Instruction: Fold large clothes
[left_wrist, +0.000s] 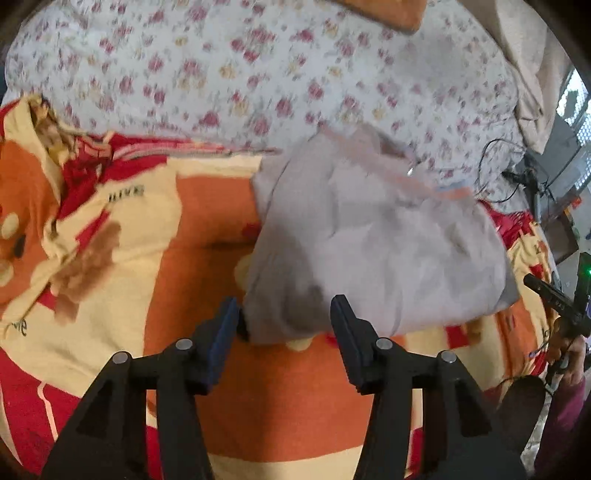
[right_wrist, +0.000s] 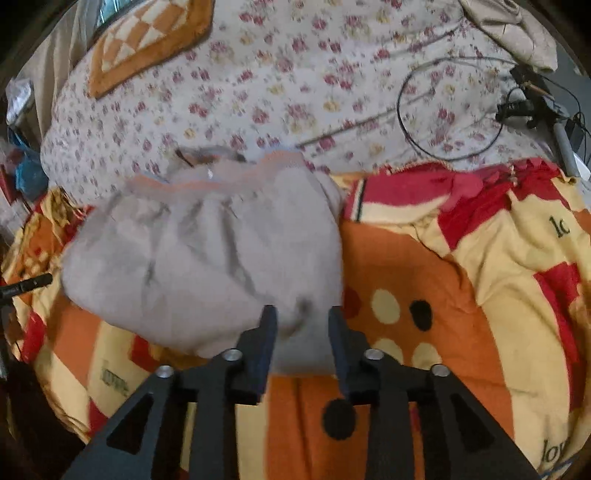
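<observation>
While the grey garment (left_wrist: 376, 240) is lying bunched on the orange and red blanket (left_wrist: 192, 206), we are judging it soft, light and floppy, best pinched at its near hem corners. Our left gripper (left_wrist: 284, 321) is hovering at the garment's near edge, jaws spread, holding nothing; our right gripper (right_wrist: 303, 325) is doing likewise, jaws apart. Beyond the garment, a floral sheet (right_wrist: 295, 92) is showing. Beside it, the blanket is reading "LIVE" (left_wrist: 125, 194).

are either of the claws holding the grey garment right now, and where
Neither. Both the left claw and right claw are open around the near edge of the folded grey garment, not clamped.
</observation>
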